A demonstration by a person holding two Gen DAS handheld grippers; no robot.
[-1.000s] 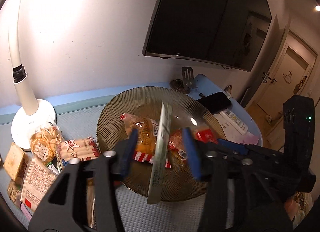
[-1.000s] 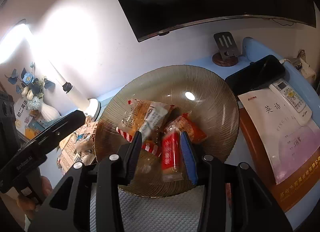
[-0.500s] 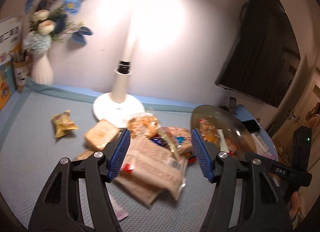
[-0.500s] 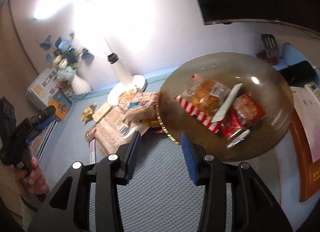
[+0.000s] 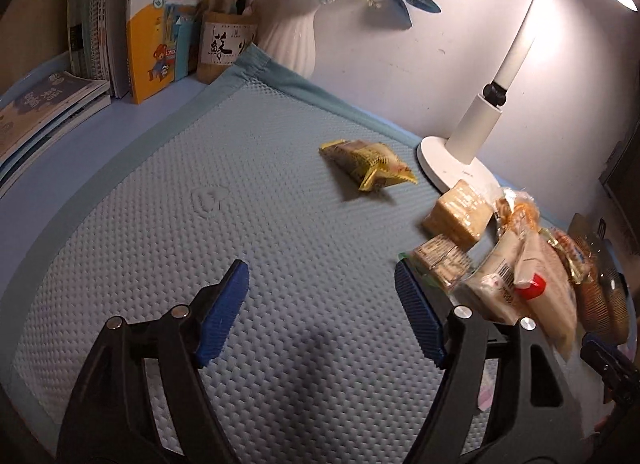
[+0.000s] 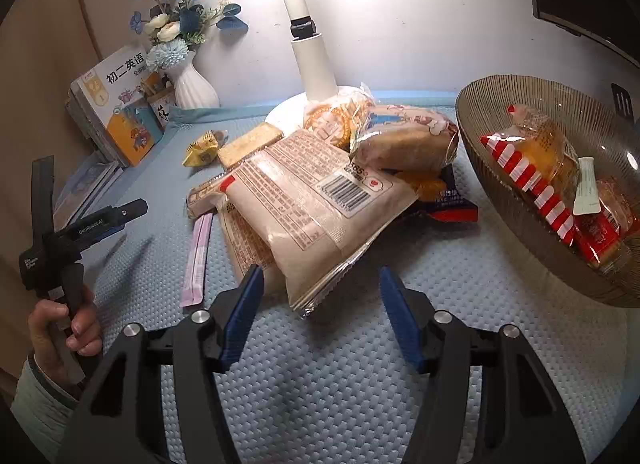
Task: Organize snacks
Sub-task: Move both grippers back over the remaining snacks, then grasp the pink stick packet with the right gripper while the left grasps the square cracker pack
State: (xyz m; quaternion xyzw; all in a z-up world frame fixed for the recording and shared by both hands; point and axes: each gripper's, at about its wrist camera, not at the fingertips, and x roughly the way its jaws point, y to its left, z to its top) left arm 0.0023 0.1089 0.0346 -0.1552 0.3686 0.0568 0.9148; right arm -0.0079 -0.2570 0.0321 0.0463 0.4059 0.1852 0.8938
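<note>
**Two hand-held grippers empty over the snacks**

Left wrist view: the left hand-held gripper (image 5: 322, 306) hangs spread wide over the blue mat (image 5: 160, 224), a yellow snack packet (image 5: 368, 164) lying ahead.

Right wrist view: the right hand-held gripper (image 6: 320, 304) gapes empty before the snack pile (image 6: 320, 192); the glass bowl (image 6: 520, 224) beside it holds several packets.

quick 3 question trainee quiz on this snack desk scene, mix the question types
1. True or false: the right tool is shut on a packet.
2. Which snack lies alone on the mat, apart from the pile? A) yellow packet B) barcode bag C) pink stick
3. Fill in: the red-and-white striped packet lies in the ____.

Key: 1 false, both the right and left tool are open and empty; 2 A; 3 bowl.
</note>
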